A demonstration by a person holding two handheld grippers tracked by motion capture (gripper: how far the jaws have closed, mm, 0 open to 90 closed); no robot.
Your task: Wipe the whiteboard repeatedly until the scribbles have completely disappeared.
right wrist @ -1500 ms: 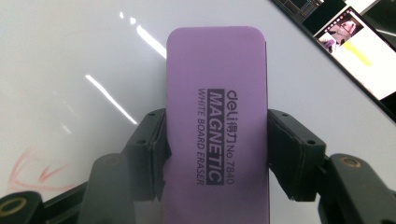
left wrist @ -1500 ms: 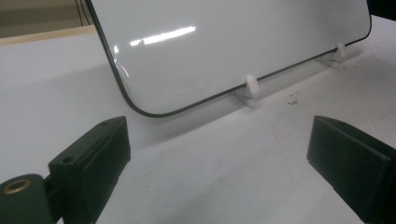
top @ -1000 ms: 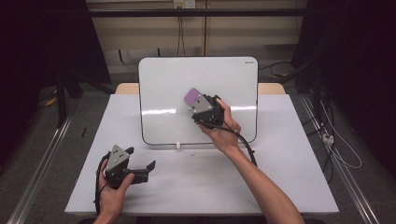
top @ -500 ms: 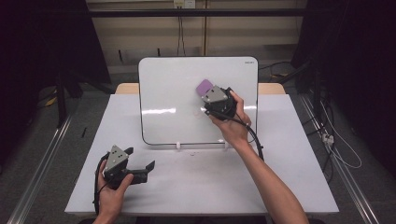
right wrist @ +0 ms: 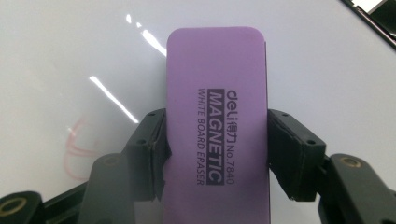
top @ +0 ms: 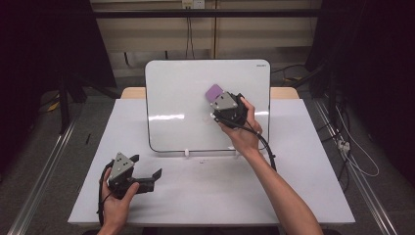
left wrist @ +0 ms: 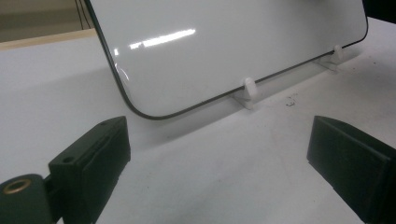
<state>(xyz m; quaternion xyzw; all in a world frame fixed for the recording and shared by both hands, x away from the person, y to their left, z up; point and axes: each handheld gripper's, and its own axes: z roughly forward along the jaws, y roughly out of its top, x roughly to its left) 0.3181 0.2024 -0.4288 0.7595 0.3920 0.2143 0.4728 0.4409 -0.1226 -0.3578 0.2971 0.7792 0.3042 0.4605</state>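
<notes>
The purple magnetic whiteboard eraser (right wrist: 217, 121) is clamped between the two black jaws of the right gripper (right wrist: 217, 154), which press on its long sides; its printed face looks toward the camera in the right gripper view, and its free end points to 12 o'clock there. Under it is the glossy surface of the whiteboard (right wrist: 70, 56), and a faint red mark (right wrist: 77, 149) remains on the board at about 8 o'clock from the eraser, just beside the jaw on that side. In the high view the eraser (top: 214, 92) lies against the upper right part of the whiteboard (top: 176, 98), at 10 o'clock from the right gripper (top: 221, 100), which a hand holds with a cable trailing down along the forearm. The board stands tilted on small white feet (left wrist: 249, 88) at the far side of the white table (top: 303, 186). The left gripper (top: 147, 178) rests low on the table at about 7 o'clock from the board, well apart from it. In the left gripper view its jaws stand wide apart with nothing between them, only the bare table (left wrist: 224, 163) and the lower corner of the whiteboard (left wrist: 224, 42) ahead.
</notes>
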